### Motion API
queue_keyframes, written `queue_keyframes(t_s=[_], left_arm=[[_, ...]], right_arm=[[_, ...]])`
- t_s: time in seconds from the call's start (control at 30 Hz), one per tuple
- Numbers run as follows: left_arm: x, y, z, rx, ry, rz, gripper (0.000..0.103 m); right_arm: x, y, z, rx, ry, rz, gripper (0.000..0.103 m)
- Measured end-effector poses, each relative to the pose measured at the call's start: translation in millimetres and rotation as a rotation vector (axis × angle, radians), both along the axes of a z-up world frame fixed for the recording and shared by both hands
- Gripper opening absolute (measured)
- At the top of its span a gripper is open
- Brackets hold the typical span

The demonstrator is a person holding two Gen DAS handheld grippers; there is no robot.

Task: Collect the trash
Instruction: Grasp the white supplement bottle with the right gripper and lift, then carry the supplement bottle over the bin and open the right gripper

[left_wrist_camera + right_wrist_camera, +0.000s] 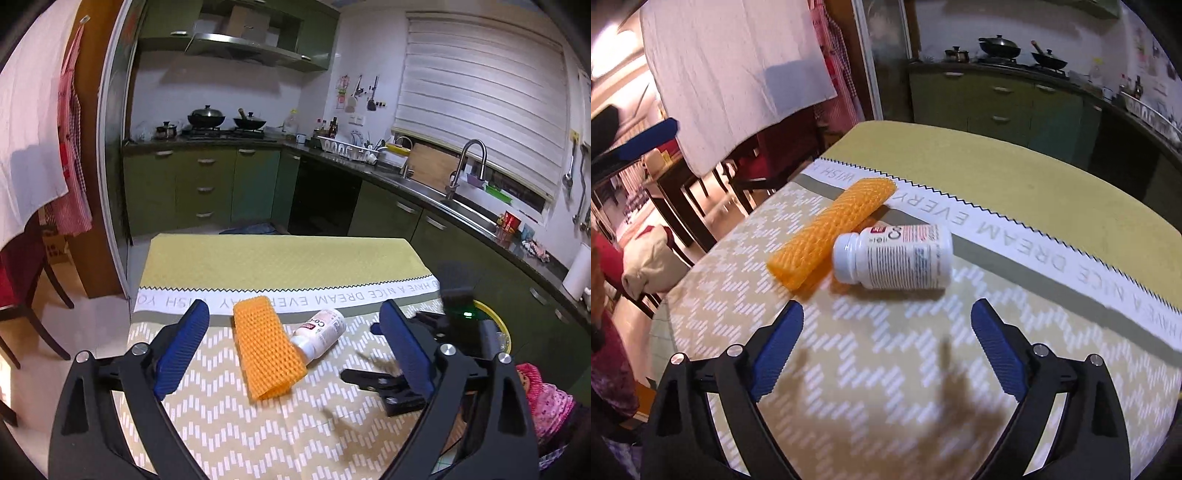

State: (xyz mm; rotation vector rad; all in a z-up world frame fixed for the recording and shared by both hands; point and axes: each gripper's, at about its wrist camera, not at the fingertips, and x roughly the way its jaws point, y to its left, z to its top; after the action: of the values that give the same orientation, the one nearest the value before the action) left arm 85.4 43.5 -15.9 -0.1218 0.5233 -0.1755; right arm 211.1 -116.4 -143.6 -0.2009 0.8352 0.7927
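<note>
Both pairs of fingers are standing wide apart with nothing between them. We are holding the left gripper [293, 347] low over the table [258, 258], its blue pads [181, 350] framing the two pieces of trash from the near side, and the right gripper [886, 350] is hanging just short of the white bottle [897, 256], pointed down at the cloth.

We are looking at an orange foam net sleeve [267, 350] lying flat on the patterned tablecloth [886, 387], with the bottle on its side right against it, neck toward the sleeve; they appear to be touching, though we cannot tell for certain. Neither piece is picked up yet, so we judge that we are at the approach step, before any grasp.

For the next move, we are thinking the right gripper needs to drop around the bottle across its round body, since it could roll away if nudged from one side only. The sleeve is soft and light, so the left gripper would have to pinch it flat against the cloth or catch its raised open end.

As for containers, we are seeing a yellow-rimmed bin [496, 325] beside the table in the left wrist view, mostly hidden behind the right gripper; something pale may lie inside, but we cannot tell what.
</note>
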Motion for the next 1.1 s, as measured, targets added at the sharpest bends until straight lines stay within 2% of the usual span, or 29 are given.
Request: queue_keyframes(t_s=[0.53, 0.63, 0.7, 0.9, 1.1], left_arm=[[7.1, 5.6, -11.9, -0.036, 0.025, -0.014, 0.089], [7.3, 5.9, -13.7, -0.038, 0.031, -0.015, 0.089], [7.5, 4.5, -14.8, -0.038, 0.034, -0.017, 0.089], [6.0, -0.8, -14.9, -0.033, 0.036, -0.023, 0.089], [3.3, -4.4, -10.3, -0.026, 0.023, -0.031, 0.089]], right_arm=[[44.7, 46.4, -22.8, -0.074, 0.040, -0.012, 0.092], [47.4, 52.1, -24.6, -0.085, 0.033, -0.016, 0.088], [48.0, 52.8, -24.2, -0.086, 0.025, -0.022, 0.084], [45.5, 44.0, -21.0, -0.077, 0.038, -0.044, 0.084], [24.7, 12.5, 1.0, -0.055, 0.011, -0.066, 0.084]])
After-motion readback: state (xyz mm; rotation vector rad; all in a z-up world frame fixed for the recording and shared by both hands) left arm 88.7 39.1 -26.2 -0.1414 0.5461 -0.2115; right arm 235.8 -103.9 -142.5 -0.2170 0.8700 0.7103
